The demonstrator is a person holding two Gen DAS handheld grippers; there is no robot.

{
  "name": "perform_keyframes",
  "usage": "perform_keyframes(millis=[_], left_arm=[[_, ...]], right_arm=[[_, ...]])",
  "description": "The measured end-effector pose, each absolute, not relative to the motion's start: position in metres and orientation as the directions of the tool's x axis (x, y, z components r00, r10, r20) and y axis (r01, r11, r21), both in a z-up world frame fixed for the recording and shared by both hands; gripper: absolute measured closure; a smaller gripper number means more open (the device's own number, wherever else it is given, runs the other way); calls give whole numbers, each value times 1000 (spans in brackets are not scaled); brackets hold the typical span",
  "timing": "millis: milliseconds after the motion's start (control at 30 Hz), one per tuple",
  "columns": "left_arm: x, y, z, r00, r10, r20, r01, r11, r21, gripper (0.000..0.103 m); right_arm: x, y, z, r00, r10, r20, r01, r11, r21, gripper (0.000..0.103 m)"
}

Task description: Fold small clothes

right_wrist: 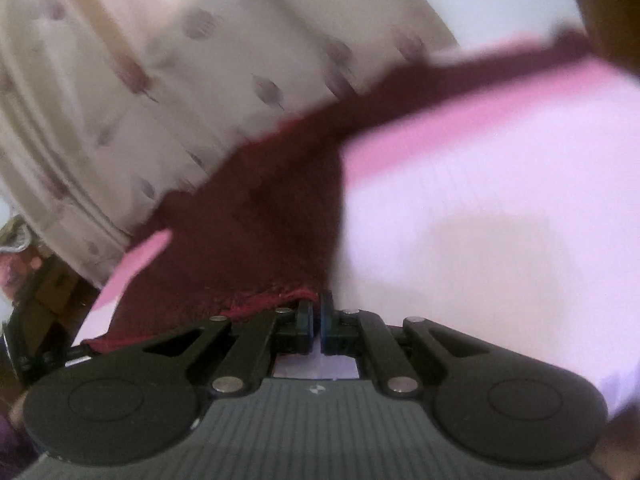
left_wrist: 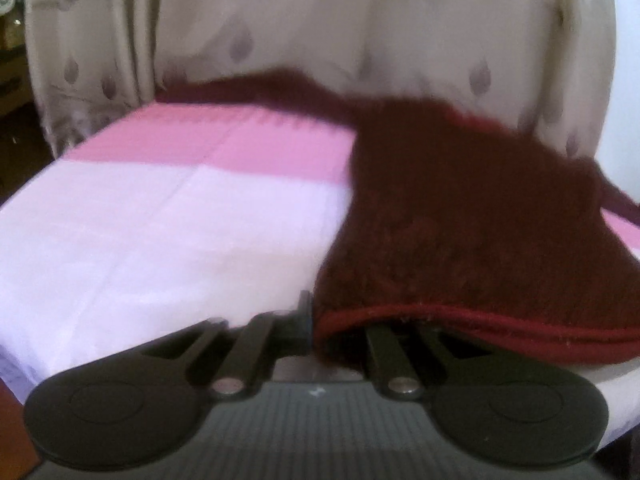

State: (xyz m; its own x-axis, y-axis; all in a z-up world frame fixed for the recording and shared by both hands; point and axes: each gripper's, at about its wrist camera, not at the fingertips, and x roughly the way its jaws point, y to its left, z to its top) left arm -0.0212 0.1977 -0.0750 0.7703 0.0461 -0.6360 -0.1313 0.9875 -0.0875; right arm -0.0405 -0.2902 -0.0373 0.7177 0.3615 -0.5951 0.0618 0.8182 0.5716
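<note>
- Nearest in the left wrist view is the left gripper, black and two-fingered, with its jaws drawn together on the red-piped hem of a dark maroon fuzzy knitted garment.
- Only the gripper's left finger pad shows; the maroon cloth drapes over and hides the other one.
- That garment spreads away from the jaws across the right half of the view, its far part trailing toward the back edge of the table.
- Under it lies a pink and pale lilac striped cloth-covered table, bare on the left side of the view.
- Behind the table hangs a beige curtain with a mauve leaf pattern; this view is somewhat blurred.
- Closest in the right wrist view is the right gripper, also black, with its two pads brought nearly together, a thin slit between them.
- The maroon garment's red hem edge reaches the gripper's left pad; blur keeps me from telling whether cloth is actually pinched between the pads.
- From there the garment runs up the middle of the view, narrowing toward the far right corner.
- The pink and lilac table fills the right side, tilted in this view.
- The beige leaf-patterned curtain fills the upper left, heavily smeared.
</note>
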Motion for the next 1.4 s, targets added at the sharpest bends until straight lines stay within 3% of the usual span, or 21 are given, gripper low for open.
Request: perform_keyframes(millis=[167,267,400,433,500,533,567,633,667,733,800,967,1033,1133,1167,1233,1400], left_arm=[[-51,187,-32,846,89,-526,-129,991,-41,98],[-56,180,-49,835,102,-541,-116,993,8,98],[-66,189,-86,806,70,-587,-94,996,-11,95],[-73,192,-89,822,53,-567,-91,995,-39,88],[-88,200,-87,842,60,-536,-115,991,-70,64],[-96,203,-84,848,87,-523,-145,987,-71,41],[-105,208,-79,865,113,-488,-170,983,-73,24],[-119,216,-67,890,144,-433,-194,978,-72,16],[-122,221,-61,896,145,-420,-197,977,-83,16],[-118,221,-45,908,192,-372,-233,970,-70,16],[-94,212,-25,909,228,-348,-243,970,2,16],[-26,182,13,952,127,-279,-146,988,-46,16],[13,166,11,951,100,-291,-120,991,-53,15],[60,154,-9,957,79,-279,-114,987,-112,15],[74,152,-17,953,84,-291,-123,985,-120,15],[99,149,-34,941,75,-330,-125,983,-134,15],[111,149,-64,946,64,-319,-109,986,-126,15]], right_arm=[[-63,-291,4,766,375,-522,0,812,583,97],[-77,-293,9,765,367,-529,-9,827,562,97],[-83,-299,-41,692,381,-613,70,810,582,97],[-86,-299,-51,668,379,-640,88,814,574,97],[-94,-306,-67,624,436,-648,107,774,625,97],[-97,-310,-67,626,426,-653,126,771,624,88],[-101,-318,-63,641,411,-648,133,772,621,86],[-104,-335,-50,682,406,-609,115,762,637,84],[-103,-342,-38,712,379,-591,108,772,626,81],[-93,-355,-18,769,323,-552,93,798,596,63],[-69,-362,-2,799,309,-516,63,810,583,62],[45,-349,28,821,312,-477,-105,905,411,61],[102,-338,37,814,356,-459,-177,904,388,54],[190,-311,45,789,397,-469,-253,905,341,33],[210,-306,46,780,404,-477,-276,907,318,30],[270,-279,38,737,416,-533,-326,909,260,28],[370,-211,1,669,350,-655,-436,899,36,28]])
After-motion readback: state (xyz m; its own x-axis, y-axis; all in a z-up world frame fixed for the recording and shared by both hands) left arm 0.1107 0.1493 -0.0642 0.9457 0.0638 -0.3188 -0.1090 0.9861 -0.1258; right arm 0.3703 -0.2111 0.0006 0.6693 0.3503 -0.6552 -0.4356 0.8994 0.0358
